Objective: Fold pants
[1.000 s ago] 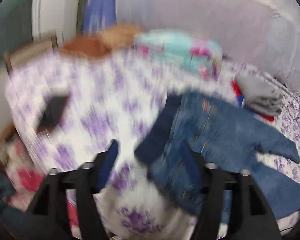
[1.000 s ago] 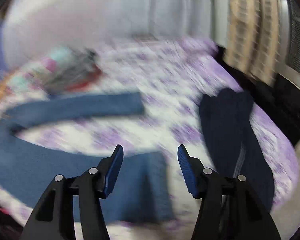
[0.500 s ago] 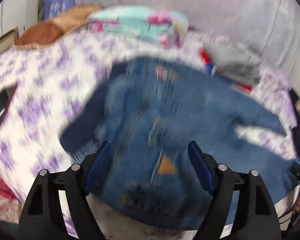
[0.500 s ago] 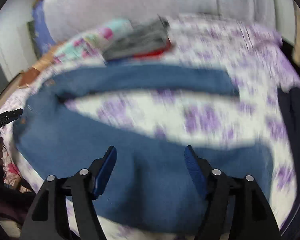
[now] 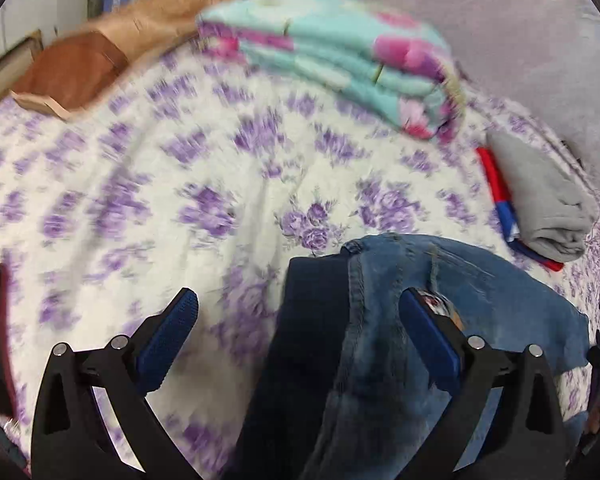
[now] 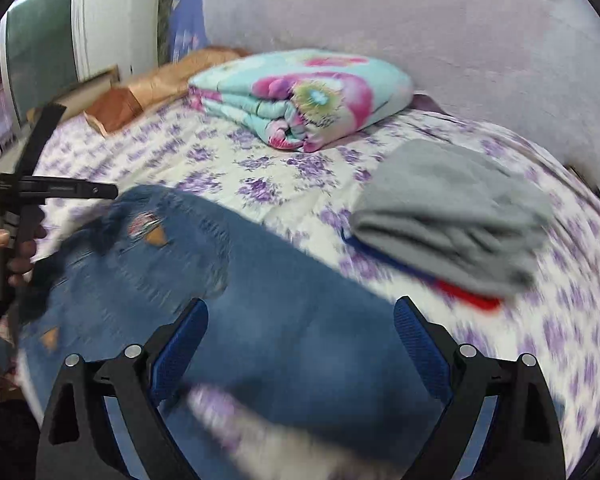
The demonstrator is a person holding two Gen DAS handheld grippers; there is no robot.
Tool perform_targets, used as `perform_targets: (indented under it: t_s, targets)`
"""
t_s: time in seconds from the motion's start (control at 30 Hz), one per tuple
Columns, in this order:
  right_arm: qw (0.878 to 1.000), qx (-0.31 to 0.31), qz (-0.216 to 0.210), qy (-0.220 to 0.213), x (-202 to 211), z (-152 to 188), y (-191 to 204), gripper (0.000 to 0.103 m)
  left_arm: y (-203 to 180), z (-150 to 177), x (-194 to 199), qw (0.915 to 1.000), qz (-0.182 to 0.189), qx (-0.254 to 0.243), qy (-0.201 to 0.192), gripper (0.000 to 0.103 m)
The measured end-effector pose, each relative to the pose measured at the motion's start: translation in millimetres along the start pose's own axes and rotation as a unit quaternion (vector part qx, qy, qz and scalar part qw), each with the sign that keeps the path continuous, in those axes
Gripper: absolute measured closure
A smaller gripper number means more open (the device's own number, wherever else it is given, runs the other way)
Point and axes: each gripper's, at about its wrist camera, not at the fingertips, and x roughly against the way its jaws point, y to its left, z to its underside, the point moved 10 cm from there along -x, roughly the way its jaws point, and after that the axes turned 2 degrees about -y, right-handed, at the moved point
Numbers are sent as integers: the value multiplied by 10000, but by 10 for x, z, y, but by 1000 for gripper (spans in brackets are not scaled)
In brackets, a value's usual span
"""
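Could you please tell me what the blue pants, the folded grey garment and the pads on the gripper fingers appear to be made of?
The blue pants look like denim: faded, mottled indigo with stitched seams and frayed rips. The folded grey garment seems a soft matte knit, perhaps fleece or jersey; blur leaves it open. The pads on the left gripper look like blue textured rubber or plastic on black rigid fingers.

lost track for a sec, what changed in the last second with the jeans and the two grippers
Both cameras swung toward the head of the bed. The left hand-held gripper moved from over the jeans to their waistband edge; the right hand-held gripper moved from the leg ends up over the thigh area. Neither took hold of anything: both are open as before. The jeans stayed spread on the floral bedspread, and the folded blanket and grey stack did not move.
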Motion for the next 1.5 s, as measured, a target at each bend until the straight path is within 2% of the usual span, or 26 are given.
perform_targets:
  t_s: [0.1,0.17,0.2,0.23,0.27,0.3,0.33,0.37,0.4,0.43,0.57,0.63,0.7,0.77,0.9,1.0,1.07,1.2,1.27,1.37,1.43,1.47,1.5]
  targets:
    - [9992,46,-19,398,-573,-76,-67,8,-58,1,-210,9997,-3,-38,227,5]
    - [9973,0,29,735,-942,5,-122,8,-137,41,-311,9995,-24,-164,283,5]
    - [9959,-48,12,903,-1074,78,-153,12,-153,61,-315,9994,-26,-187,280,5]
    - [9942,-86,-42,1072,-1182,158,-153,23,-172,56,-315,9995,-16,-216,238,5]
    - [9925,-107,-228,1200,-1249,221,-108,53,-201,49,-300,9995,34,-272,179,13]
    - [9935,-76,-370,1073,-1204,217,-39,83,-232,52,-290,9992,117,-334,170,33]
    - [9950,55,-299,951,-1128,198,-21,98,-305,67,-262,9986,237,-436,185,37]
    - [9958,213,-262,849,-1042,176,18,98,-305,64,-223,9986,198,-467,136,41]
    - [9974,318,-245,595,-867,140,47,98,-316,61,-173,9986,159,-497,62,50]
    - [9979,336,-290,478,-766,129,62,99,-322,59,-106,9986,108,-517,-16,53]
    - [9975,416,-551,-180,-24,210,178,99,-330,115,239,9984,364,-371,-209,53]
    - [9958,420,-700,-412,261,269,239,99,-343,193,424,9979,472,-363,-250,46]
    - [9937,375,-870,-605,547,499,326,99,-338,273,588,9976,558,-296,-292,17]
    - [9926,220,-1013,-632,657,643,361,99,-331,382,783,9966,723,-189,-353,10]
    - [9900,-236,-1234,-644,669,1057,442,99,-411,608,987,9928,1185,130,-78,7]
    - [9881,-403,-1337,-649,620,1184,501,99,-503,689,1014,9901,1330,418,145,7]
    - [9884,-395,-1320,-634,597,1201,525,99,-612,676,1076,9881,1444,511,124,7]
    - [9905,-194,-1205,-635,632,1256,588,99,-750,540,1401,9877,1434,480,-409,6]
    - [9902,-207,-1222,-638,653,1284,595,99,-793,477,1486,9903,1210,283,-616,5]
    - [9895,-276,-1259,-655,654,1304,589,99,-765,545,1258,9957,856,220,-271,5]
    - [9890,-309,-1281,-674,659,1306,581,99,-725,593,1129,9965,780,249,-179,5]
    - [9889,-324,-1288,-669,654,1309,580,99,-717,606,1087,9965,781,241,-200,8]
    - [9889,-340,-1285,-665,656,1315,584,99,-699,617,1079,9964,778,229,-249,25]
